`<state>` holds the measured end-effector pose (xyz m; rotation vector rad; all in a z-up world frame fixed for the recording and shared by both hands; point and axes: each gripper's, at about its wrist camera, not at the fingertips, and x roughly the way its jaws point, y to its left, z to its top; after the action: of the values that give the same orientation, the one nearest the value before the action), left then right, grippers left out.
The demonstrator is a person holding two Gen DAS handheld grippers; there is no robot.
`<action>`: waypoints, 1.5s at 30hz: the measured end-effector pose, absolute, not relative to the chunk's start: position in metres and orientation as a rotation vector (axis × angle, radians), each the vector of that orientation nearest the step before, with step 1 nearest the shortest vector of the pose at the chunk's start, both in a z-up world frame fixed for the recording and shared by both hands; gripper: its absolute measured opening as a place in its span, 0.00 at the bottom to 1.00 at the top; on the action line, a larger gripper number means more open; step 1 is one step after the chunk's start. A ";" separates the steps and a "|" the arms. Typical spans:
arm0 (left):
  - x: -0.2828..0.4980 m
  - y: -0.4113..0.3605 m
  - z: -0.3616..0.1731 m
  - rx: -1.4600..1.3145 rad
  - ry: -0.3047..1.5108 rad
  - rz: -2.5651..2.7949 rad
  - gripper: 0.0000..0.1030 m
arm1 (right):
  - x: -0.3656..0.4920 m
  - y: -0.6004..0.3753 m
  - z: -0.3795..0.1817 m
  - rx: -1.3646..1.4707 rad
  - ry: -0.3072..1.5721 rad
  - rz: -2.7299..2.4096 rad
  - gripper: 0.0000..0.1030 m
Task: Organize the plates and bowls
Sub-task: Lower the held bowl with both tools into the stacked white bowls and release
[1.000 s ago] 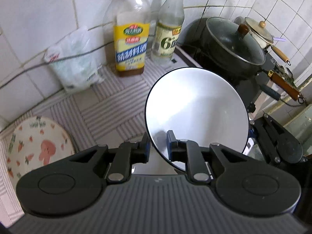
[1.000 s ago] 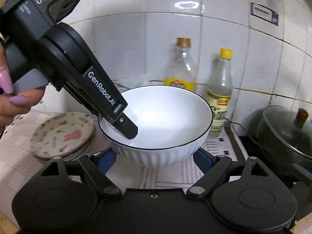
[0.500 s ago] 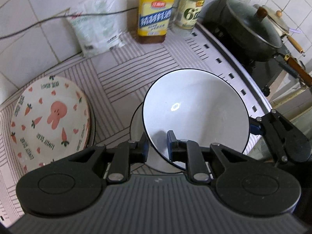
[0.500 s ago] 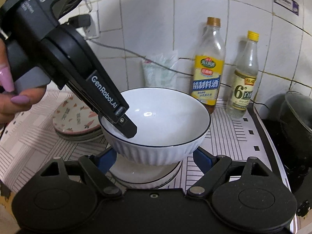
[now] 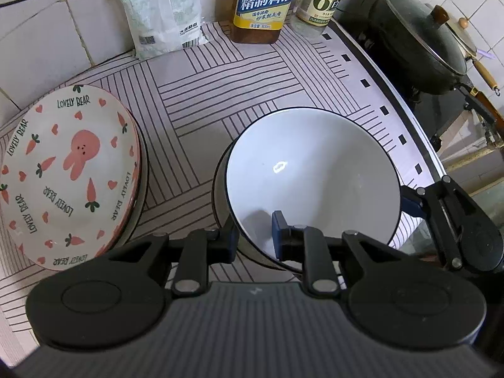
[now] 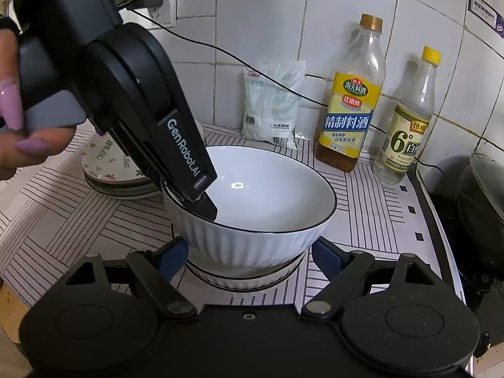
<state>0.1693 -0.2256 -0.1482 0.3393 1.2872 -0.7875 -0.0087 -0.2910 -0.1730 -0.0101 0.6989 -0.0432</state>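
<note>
A white bowl with a dark rim [image 5: 312,170] [image 6: 267,195] sits nested in a second white bowl [image 5: 219,195] [image 6: 245,278] on the striped mat. My left gripper [image 5: 253,233] [image 6: 201,200] points steeply down with the top bowl's near rim between its pads. Its jaws are opening slightly but still pinch the rim. My right gripper [image 6: 250,252] stands wide, with a blue pad against each side of the top bowl's ribbed wall. One of its fingers [image 5: 409,201] shows at the bowl's right side. A stack of rabbit-and-carrot plates [image 5: 69,170] [image 6: 110,170] lies to the left.
Against the tiled wall stand a yellow-labelled bottle [image 5: 266,3] [image 6: 349,119], a clear vinegar bottle [image 5: 324,0] [image 6: 406,132] and a white bag [image 5: 160,15] [image 6: 271,104]. A lidded black pot [image 5: 419,37] sits on the stove to the right. A person's hand [image 6: 12,126] grips the left gripper.
Both grippers came down with the white bowl, which was in the air and now rests in the second bowl. The left jaws have parted a little.
</note>
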 end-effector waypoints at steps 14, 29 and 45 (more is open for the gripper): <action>0.162 -0.237 -0.147 0.419 1.291 -0.753 0.20 | -0.001 -0.293 -0.171 0.002 0.762 -0.070 0.88; 0.158 -0.251 -0.146 0.470 1.330 -0.662 0.21 | -0.003 -0.286 -0.174 -0.050 0.753 -0.120 0.94; 0.145 -0.269 -0.137 0.631 1.252 -0.627 0.29 | -0.008 -0.321 -0.176 0.346 0.750 -0.063 0.93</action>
<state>0.1451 -0.2689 -0.1372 0.6307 1.2525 -0.6267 -0.0078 -0.3214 -0.1762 0.3456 0.7504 -0.0632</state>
